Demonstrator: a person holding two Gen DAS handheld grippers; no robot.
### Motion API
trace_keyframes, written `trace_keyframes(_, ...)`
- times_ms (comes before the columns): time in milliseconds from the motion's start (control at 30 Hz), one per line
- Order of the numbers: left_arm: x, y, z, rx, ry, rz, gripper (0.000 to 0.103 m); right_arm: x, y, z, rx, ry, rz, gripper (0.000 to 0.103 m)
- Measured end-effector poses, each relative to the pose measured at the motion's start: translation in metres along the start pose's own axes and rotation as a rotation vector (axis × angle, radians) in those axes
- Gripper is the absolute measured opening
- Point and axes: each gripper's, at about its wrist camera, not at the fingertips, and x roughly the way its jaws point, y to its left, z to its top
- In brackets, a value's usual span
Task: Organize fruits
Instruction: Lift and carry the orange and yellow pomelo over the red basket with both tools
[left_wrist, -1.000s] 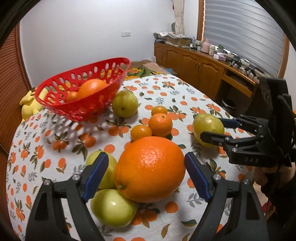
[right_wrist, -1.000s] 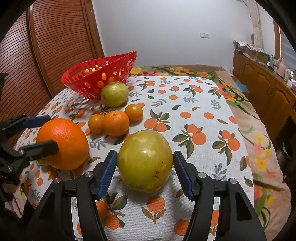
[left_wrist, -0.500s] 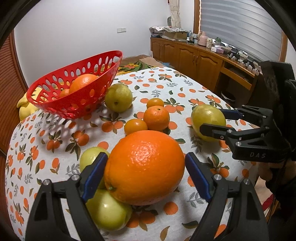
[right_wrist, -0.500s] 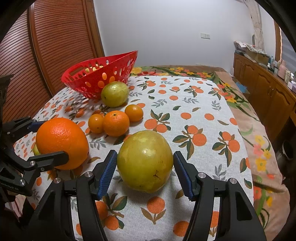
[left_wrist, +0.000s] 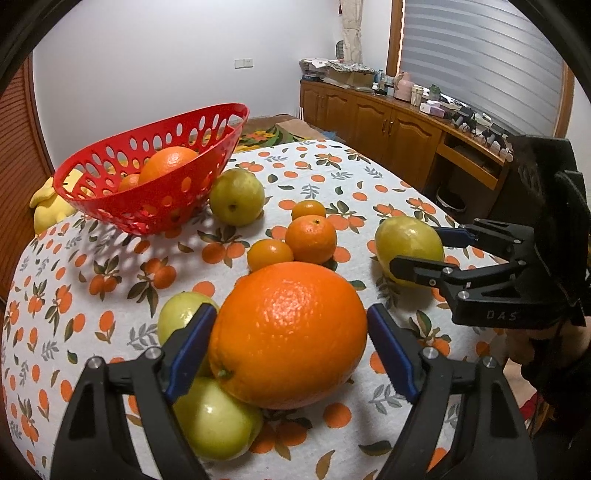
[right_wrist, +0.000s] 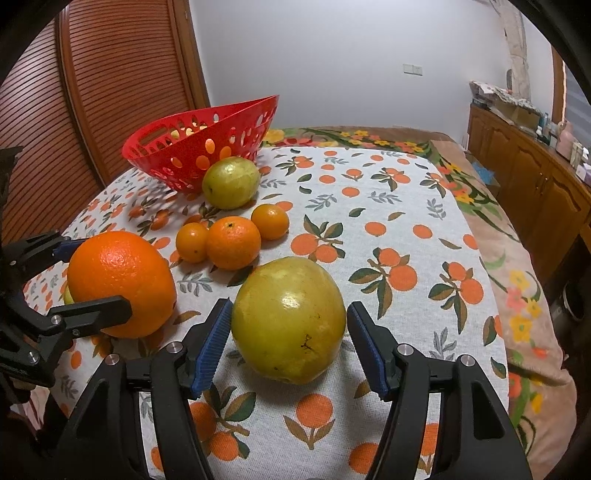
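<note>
Red perforated plastic basket (left_wrist: 147, 206) holds two oranges; rest still out on tablecloth. My left gripper (left_wrist: 291, 343) just narrowing, pads pinching big orange (left_wrist: 288, 336), seemingly lifted. My right gripper (right_wrist: 288, 339) just widening, bracketing yellow-green round fruit (right_wrist: 288, 317) on cloth, gaps visible.

A big orange (left_wrist: 291, 336) fills the lower centre of the left view, glossy and pebbled, stem end low on its left. Two pale green apples (left_wrist: 214, 421) sit lower left of it. Three small tangerines (right_wrist: 232, 242) cluster mid-frame in the right view, touching. A yellow-green fruit (right_wrist: 290, 319) with a dark speck lies low centre there. Another (right_wrist: 231, 182) rests against the red basket (left_wrist: 147, 210), upper left, which holds an orange (left_wrist: 166, 164).
</note>
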Motion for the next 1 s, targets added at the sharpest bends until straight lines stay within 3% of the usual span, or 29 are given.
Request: trace_keyframes(1000,-0.059,0.027,0.028,-0.066,-0.152,0.005,0.081,-0.02,0.014,0.023,-0.042,-0.05,0.04,0.064)
